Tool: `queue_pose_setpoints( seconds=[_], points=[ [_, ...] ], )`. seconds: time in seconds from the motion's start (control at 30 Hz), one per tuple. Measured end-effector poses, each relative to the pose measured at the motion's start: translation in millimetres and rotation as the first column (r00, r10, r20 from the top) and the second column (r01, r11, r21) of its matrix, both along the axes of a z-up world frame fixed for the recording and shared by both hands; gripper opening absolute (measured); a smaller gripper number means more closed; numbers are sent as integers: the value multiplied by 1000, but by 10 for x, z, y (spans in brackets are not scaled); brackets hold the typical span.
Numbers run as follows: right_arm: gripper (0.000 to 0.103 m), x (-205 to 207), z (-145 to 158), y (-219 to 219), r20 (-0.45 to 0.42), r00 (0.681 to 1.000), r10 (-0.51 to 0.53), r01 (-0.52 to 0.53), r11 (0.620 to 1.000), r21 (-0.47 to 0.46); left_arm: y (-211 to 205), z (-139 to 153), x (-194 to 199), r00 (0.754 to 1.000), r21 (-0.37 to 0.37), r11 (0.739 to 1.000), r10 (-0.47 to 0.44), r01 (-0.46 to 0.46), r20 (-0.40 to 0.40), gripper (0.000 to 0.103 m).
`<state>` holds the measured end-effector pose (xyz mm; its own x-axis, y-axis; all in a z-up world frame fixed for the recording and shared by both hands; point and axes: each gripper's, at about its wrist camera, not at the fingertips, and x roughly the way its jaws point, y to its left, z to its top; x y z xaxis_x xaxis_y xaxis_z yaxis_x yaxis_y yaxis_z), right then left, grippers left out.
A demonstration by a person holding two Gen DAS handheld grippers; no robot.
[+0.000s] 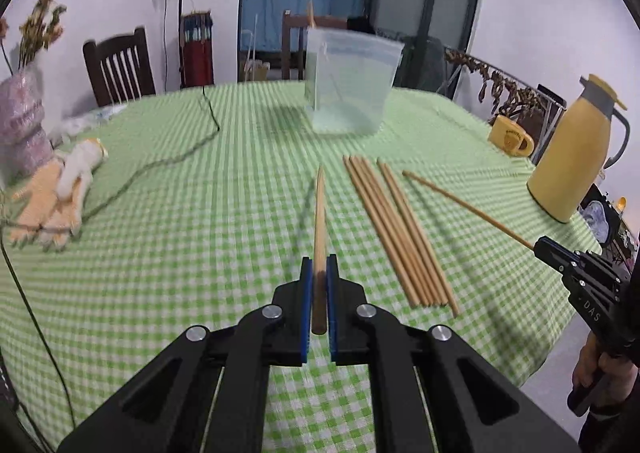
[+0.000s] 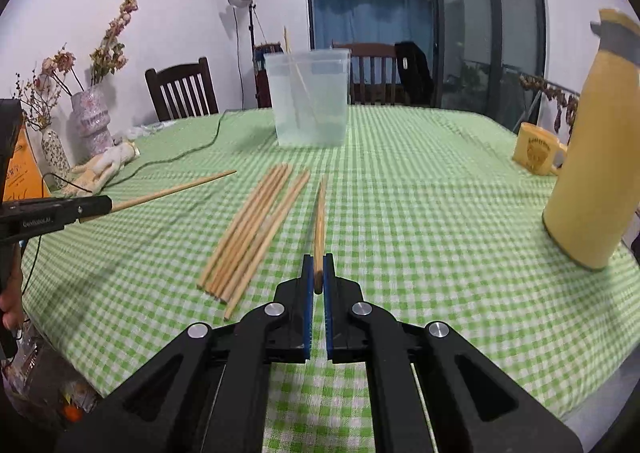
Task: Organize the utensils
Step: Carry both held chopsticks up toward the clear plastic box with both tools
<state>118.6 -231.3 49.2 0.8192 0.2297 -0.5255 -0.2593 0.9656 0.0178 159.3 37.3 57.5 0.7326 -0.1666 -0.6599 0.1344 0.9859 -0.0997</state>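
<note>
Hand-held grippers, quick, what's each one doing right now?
Left hand-held gripper: closed on one chopstick.
Right hand-held gripper: closed on another chopstick.

I am seeing matt wooden chopsticks (image 1: 394, 229) lying on soft checked cloth (image 1: 200, 213), and a cloudy plastic tub (image 1: 348, 85).

Green-checked table (image 2: 420, 221) carries: chopstick bundle (image 2: 252, 233), clear bin (image 2: 308, 109), yellow mug (image 2: 538, 151), yellow jug (image 2: 592, 173), vases (image 2: 90, 121).
</note>
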Motion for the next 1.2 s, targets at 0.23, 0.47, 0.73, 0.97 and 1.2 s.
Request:
queue_pose_setpoints(
  seconds=[0.23, 0.47, 0.73, 0.97, 1.2],
  points=[
    [5, 90, 377, -8, 69, 997, 20, -19, 1000, -7, -103, 281, 58, 998, 42, 997, -64, 63, 20, 4],
    [5, 366, 727, 57, 121, 991, 61, -56, 997, -43, -176, 564, 346, 992, 74, 989, -127, 125, 19, 4],
    [5, 568, 906, 146, 148, 984, 98, -86, 993, -82, -133, 527, 635, 979, 92, 978, -181, 189, -93, 4],
    [5, 627, 922, 86, 157, 984, 88, -81, 995, -50, -76, 182, 808, 977, 84, 984, -141, 156, -159, 4],
    [5, 539, 874, 60, 152, 985, 85, -78, 996, -46, -215, -414, 859, 988, 50, 997, -50, 57, -145, 4]
  ],
)
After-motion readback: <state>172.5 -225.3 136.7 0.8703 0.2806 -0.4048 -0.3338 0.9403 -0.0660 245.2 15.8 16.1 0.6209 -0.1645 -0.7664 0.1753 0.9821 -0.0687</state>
